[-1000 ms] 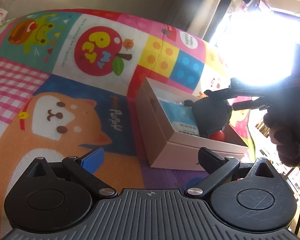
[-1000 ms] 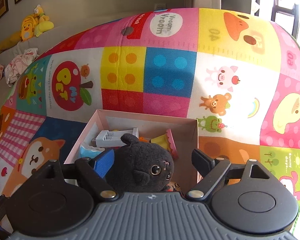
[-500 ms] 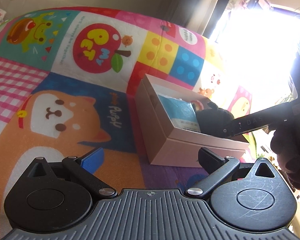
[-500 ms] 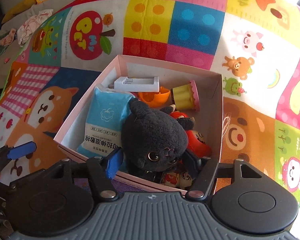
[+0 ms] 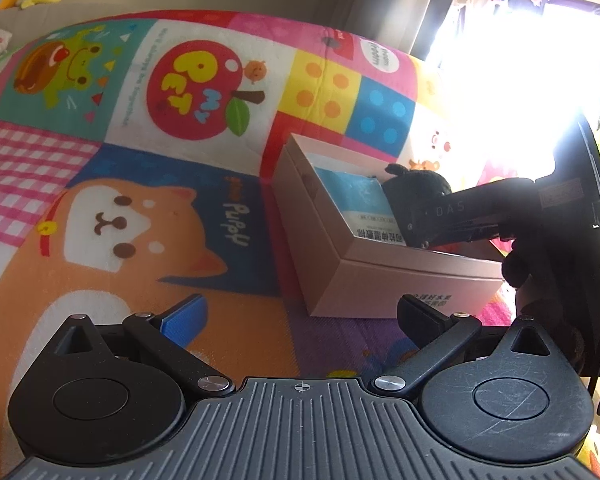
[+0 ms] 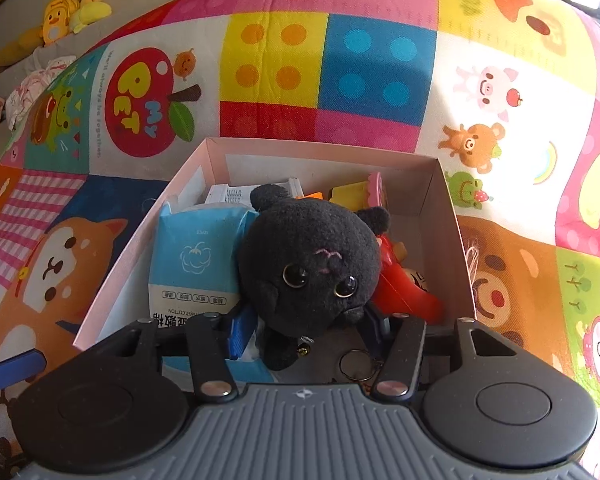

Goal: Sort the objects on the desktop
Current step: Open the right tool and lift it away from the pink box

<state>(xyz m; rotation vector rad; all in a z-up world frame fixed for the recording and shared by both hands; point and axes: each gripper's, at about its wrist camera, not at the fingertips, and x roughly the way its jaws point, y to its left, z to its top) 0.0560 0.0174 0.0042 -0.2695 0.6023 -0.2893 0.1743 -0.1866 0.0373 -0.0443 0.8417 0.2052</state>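
Now my right gripper (image 6: 306, 330) has dropped into the pink cardboard box (image 6: 450, 216), its jaws closing around the black plush cat (image 6: 312, 264) that was carried above the box a second ago; my left gripper (image 5: 300, 312) hangs open over the patchwork play mat (image 5: 140, 200).

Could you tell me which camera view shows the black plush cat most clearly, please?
The right wrist view: the black plush cat fills the middle, face toward the camera, inside the pink box. The left wrist view shows only its dark top above the box wall, backlit and partly hidden.
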